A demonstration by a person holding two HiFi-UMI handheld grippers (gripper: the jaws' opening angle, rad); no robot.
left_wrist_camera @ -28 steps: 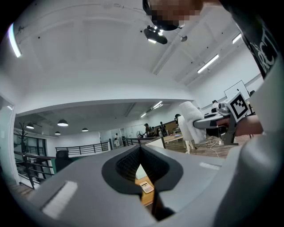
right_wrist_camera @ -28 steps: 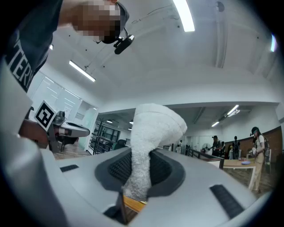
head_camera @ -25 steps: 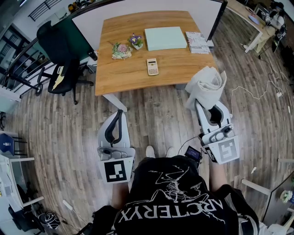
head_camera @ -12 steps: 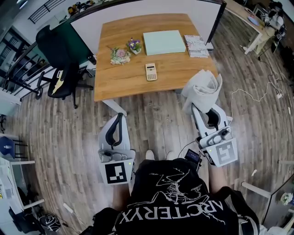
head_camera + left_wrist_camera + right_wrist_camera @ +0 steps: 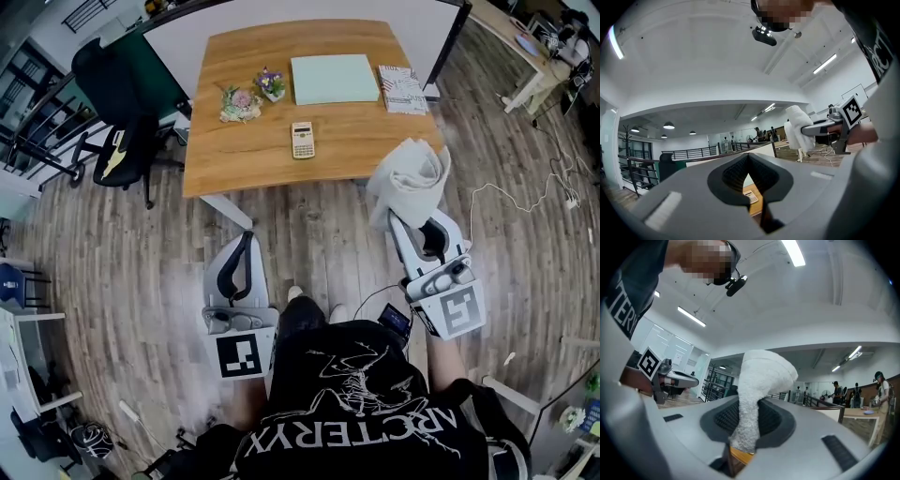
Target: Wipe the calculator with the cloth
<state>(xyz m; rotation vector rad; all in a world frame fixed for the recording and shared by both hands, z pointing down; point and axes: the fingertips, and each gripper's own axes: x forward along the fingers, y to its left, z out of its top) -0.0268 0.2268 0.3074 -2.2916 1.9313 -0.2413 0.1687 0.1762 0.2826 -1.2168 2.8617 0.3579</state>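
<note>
A small beige calculator (image 5: pixel 302 140) lies near the front middle of the wooden table (image 5: pixel 234 150); a sliver of it (image 5: pixel 750 197) shows between the left jaws. My right gripper (image 5: pixel 401 217) is shut on a white cloth (image 5: pixel 409 181), held above the floor off the table's front right corner. The cloth (image 5: pixel 757 380) bunches up between the right gripper (image 5: pixel 746 414) jaws and droops over them. My left gripper (image 5: pixel 245 240) hovers over the floor in front of the table, shut on nothing. From the left gripper (image 5: pixel 748 159) view, the cloth (image 5: pixel 797 129) hangs at the right.
On the table stand two small flower pots (image 5: pixel 242 101), a pale green board (image 5: pixel 334 77) and a patterned booklet (image 5: pixel 401 88). A white partition (image 5: pixel 300 13) backs the table. A black office chair (image 5: pixel 117 89) is to the left. A white cable (image 5: pixel 525 192) lies on the floor to the right.
The whole view has drifted slightly; the table and calculator sit a little further left. The right gripper with the cloth has edged left. Both grippers keep their hold states.
</note>
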